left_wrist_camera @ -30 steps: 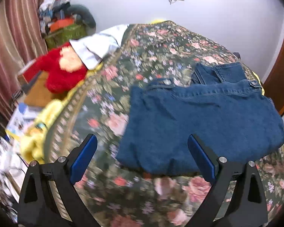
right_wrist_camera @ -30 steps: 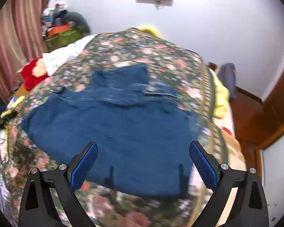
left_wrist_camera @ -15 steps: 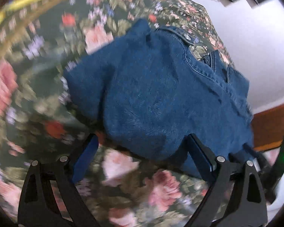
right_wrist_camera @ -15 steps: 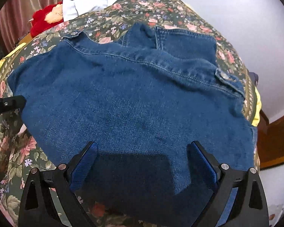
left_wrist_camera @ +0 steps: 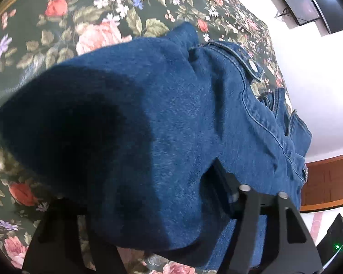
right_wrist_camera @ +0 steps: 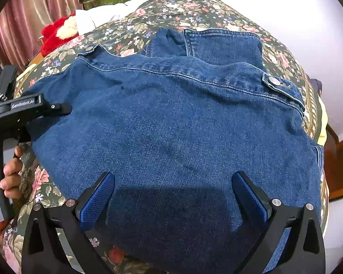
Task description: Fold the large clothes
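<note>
Grippers, two of them, tilt steeply down over one denim jacket point(right_wrist_camera: 183, 123) spread flat on the floral bedspread point(right_wrist_camera: 148, 20). Its waistband seam runs left to right at the far side. Left gripper point(left_wrist_camera: 139, 207) has just been closing with a corner fold between its jaws (contact hidden), while right gripper point(right_wrist_camera: 171, 196) hovers wide open above the near hem.

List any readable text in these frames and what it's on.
White lettering on the left hand-held gripper body: too small and blurred to read with confidence.
Jacket button: any embossing unreadable.
No other text in view.
</note>
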Tool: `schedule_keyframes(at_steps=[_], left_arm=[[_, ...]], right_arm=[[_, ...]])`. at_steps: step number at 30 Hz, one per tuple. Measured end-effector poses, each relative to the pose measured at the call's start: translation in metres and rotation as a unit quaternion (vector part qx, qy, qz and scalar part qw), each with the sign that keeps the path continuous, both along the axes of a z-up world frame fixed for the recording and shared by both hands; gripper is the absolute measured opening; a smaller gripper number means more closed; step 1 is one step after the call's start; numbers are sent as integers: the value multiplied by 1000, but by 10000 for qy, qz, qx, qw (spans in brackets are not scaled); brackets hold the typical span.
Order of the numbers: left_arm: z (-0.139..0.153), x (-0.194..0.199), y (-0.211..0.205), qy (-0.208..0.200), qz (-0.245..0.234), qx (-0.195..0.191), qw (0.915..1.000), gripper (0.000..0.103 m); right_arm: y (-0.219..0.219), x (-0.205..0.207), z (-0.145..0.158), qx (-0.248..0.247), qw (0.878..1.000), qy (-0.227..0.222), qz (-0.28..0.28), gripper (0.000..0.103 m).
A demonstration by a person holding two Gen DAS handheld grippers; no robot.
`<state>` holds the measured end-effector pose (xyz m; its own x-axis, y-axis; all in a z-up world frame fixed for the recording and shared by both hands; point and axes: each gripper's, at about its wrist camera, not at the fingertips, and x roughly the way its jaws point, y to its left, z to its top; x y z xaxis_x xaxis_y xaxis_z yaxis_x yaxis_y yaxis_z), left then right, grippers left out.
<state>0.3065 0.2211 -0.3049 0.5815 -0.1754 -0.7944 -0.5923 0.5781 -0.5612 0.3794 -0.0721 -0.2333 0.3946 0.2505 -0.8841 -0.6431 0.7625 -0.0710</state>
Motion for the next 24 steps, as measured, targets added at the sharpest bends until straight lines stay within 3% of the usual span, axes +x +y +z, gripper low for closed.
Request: schedule_keyframes(at_steps=[4,7,11,15,20,24], left_arm=[[21,-5,-4,-152,-160,535,9983,39],[39,-3,-12,-240,-268,952,9948,35],[67,-4,-22,-411,-351,1537,9866,32],[101,-13,-25,-742,-386,2061,9750,31],[137,-25,-33,-976,-441,2724,9562,28],[152,-25,-37,-937,-470,3178,9423,27]], right_arm=[[1,-2,5,3,10000,28,-61,103],[4,-4,14,1,10000,-42,-31,103],[10,-13,37,40,9987,-504,70,103],[18,-17,47,155,9977,-634,162,103],[38,-14,21,162,9994,-15,317,103],[47,-8,3,556,9941,855,359,103]])
